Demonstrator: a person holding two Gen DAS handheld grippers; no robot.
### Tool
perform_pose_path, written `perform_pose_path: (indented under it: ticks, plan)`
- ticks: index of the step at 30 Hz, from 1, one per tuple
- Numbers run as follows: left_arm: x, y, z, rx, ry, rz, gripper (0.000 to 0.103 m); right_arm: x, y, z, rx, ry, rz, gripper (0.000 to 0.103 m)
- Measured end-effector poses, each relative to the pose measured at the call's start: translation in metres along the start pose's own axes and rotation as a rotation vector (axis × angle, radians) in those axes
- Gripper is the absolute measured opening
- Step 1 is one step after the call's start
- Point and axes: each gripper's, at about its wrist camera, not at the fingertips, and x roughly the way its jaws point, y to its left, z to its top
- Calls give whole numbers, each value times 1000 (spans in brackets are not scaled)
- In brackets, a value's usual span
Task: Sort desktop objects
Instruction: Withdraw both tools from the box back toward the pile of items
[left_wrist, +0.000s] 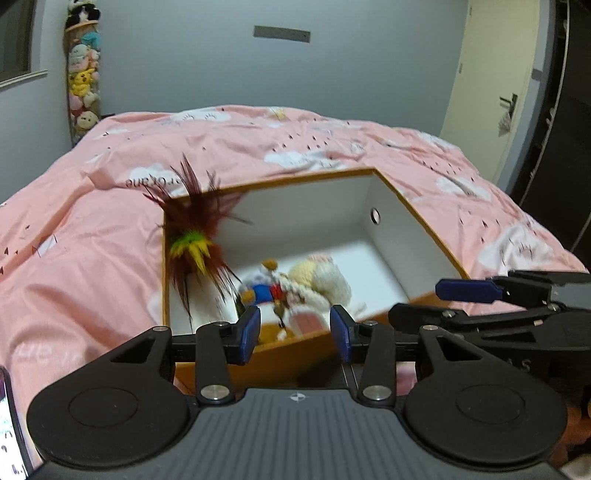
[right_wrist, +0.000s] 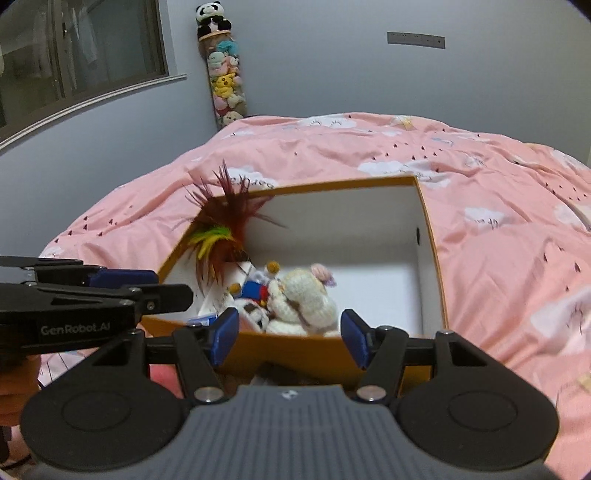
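Note:
An orange box (left_wrist: 417, 214) with a white inside lies on the bed. In it are a white crochet doll (left_wrist: 325, 282), a small figure in blue and red (left_wrist: 264, 291) and a red, yellow and green feather toy (left_wrist: 194, 236) that leans on the left wall and sticks out over the rim. My left gripper (left_wrist: 295, 332) hovers at the box's near wall, open, nothing between its blue pads. My right gripper (right_wrist: 290, 336) is open and empty too, just before the near wall of the box (right_wrist: 430, 236), with the doll (right_wrist: 306, 295) and feather toy (right_wrist: 221, 236) beyond. Each gripper shows sideways in the other's view.
A pink duvet with cloud prints (left_wrist: 258, 140) covers the bed all round the box. A tall column of plush toys (right_wrist: 223, 77) stands in the far corner. A door (left_wrist: 491, 74) is at the right, a window (right_wrist: 74, 48) at the left. A phone edge (left_wrist: 9, 424) shows low left.

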Motion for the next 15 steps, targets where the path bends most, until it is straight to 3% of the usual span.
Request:
perform_pose_path:
  ticks: [7, 15]
  plan:
    - [-8, -7, -19, 20, 69, -14, 55, -10, 5, -19, -7, 40, 7, 63]
    - [-20, -2, -41, -15, 156, -37, 55, -30, 10, -39, -16, 71, 1, 64]
